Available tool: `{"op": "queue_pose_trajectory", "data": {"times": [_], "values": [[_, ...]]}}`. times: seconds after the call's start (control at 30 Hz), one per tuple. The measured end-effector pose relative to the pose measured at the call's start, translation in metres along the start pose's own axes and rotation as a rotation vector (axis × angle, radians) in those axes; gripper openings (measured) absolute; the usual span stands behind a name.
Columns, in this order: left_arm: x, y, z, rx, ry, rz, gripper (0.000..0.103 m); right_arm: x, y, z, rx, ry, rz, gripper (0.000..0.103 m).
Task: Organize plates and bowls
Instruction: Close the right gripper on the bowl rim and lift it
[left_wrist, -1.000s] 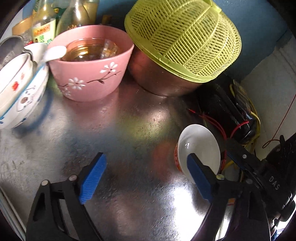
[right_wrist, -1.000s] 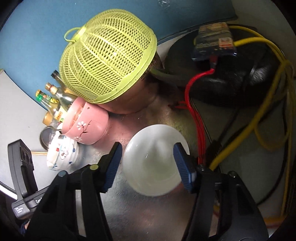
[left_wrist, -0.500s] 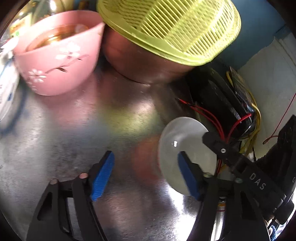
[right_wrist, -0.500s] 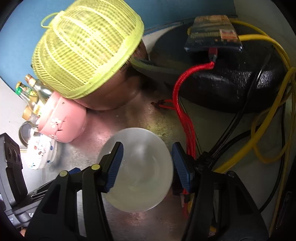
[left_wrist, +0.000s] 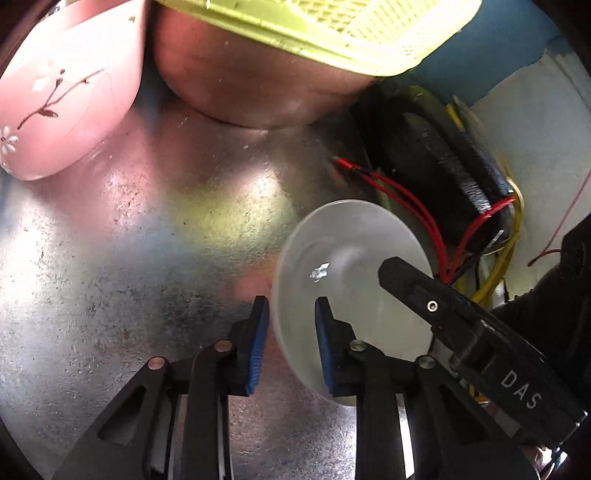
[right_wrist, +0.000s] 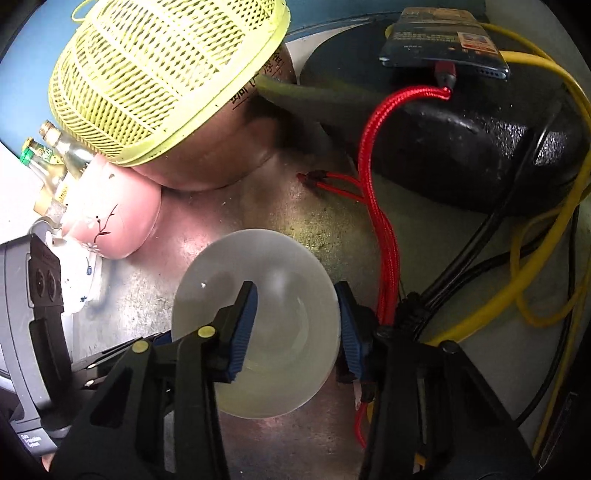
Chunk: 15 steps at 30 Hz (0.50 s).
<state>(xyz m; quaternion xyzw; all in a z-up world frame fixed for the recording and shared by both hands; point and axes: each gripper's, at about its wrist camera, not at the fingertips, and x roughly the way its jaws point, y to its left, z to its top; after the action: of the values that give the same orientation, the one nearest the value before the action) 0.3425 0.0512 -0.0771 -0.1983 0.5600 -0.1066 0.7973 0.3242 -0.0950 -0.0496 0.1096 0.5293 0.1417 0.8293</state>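
A small white bowl (left_wrist: 351, 258) sits on the metal table (left_wrist: 129, 258). My left gripper (left_wrist: 290, 332) straddles its left rim, one blue pad outside and one inside, jaws closing on the rim with a small gap still showing. My right gripper (right_wrist: 295, 325) straddles the bowl's right rim (right_wrist: 258, 295), one pad inside the bowl and one outside. Its black finger shows in the left wrist view (left_wrist: 443, 306). A pink flowered bowl (left_wrist: 62, 103) stands at the far left, also in the right wrist view (right_wrist: 114, 218).
A copper bowl (left_wrist: 251, 85) under a yellow mesh basket (right_wrist: 162, 70) stands at the back. Red (right_wrist: 384, 229) and yellow cables (right_wrist: 532, 288) and a black device (right_wrist: 461, 155) lie right. Bottles (right_wrist: 55, 155) and a white patterned bowl (right_wrist: 81, 280) sit far left.
My left gripper moved forward and right and narrowed its jaws over the white bowl's left rim. My right gripper shifted so one pad sits inside the bowl and narrowed.
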Motion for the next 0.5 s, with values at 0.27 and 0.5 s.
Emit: {"op": "queue_pose_trajectory", "data": {"times": [0.27, 0.5], "values": [[-0.02, 0.018, -0.008, -0.023, -0.029, 0.038, 0.023, 0.01, 0.017, -0.015, 0.018, 0.049, 0.062, 0.037], [-0.041, 0.043, -0.019, -0.059, -0.048, 0.07, 0.023, 0.014, 0.041, -0.035, -0.012, 0.072, 0.114, 0.037]]}}
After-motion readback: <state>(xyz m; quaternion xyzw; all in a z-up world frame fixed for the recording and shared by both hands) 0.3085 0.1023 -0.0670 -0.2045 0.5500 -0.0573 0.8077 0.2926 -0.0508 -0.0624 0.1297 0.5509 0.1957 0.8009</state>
